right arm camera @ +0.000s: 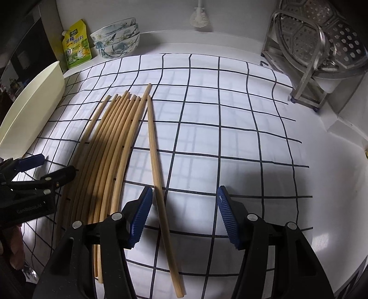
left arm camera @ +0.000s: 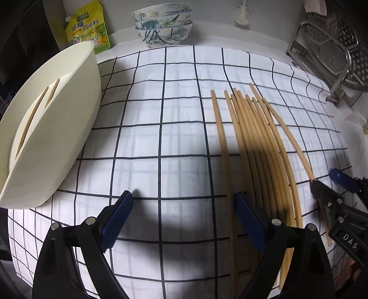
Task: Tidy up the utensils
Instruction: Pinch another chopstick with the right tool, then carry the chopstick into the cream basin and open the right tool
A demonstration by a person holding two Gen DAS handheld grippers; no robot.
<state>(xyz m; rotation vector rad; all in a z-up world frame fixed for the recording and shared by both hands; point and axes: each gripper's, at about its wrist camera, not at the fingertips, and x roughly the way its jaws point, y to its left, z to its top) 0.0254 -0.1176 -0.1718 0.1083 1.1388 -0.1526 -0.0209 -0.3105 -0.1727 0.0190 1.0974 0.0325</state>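
Observation:
Several bamboo chopsticks (left arm camera: 253, 142) lie side by side on a checked cloth (left arm camera: 161, 115). A cream oval holder (left arm camera: 53, 128) stands at the left with two chopsticks (left arm camera: 39, 110) in it. My left gripper (left arm camera: 183, 195) hangs open over the cloth. Its right finger is above the left edge of the row, and the leftmost stick runs just inside that finger. My right gripper (right arm camera: 184, 193) is open astride one stick (right arm camera: 158, 184) that lies apart from the row (right arm camera: 110, 142); the pads do not touch it. Each gripper shows in the other's view: right gripper (left arm camera: 331, 181), left gripper (right arm camera: 49, 166).
Stacked floral bowls (left arm camera: 163, 25) and a yellow seasoning pouch (left arm camera: 87, 27) stand at the back left. A steel rack with perforated steamer plates (right arm camera: 317, 46) fills the back right corner. A white brush (right arm camera: 200, 18) hangs on the wall. The holder (right arm camera: 30, 110) borders the cloth's left side.

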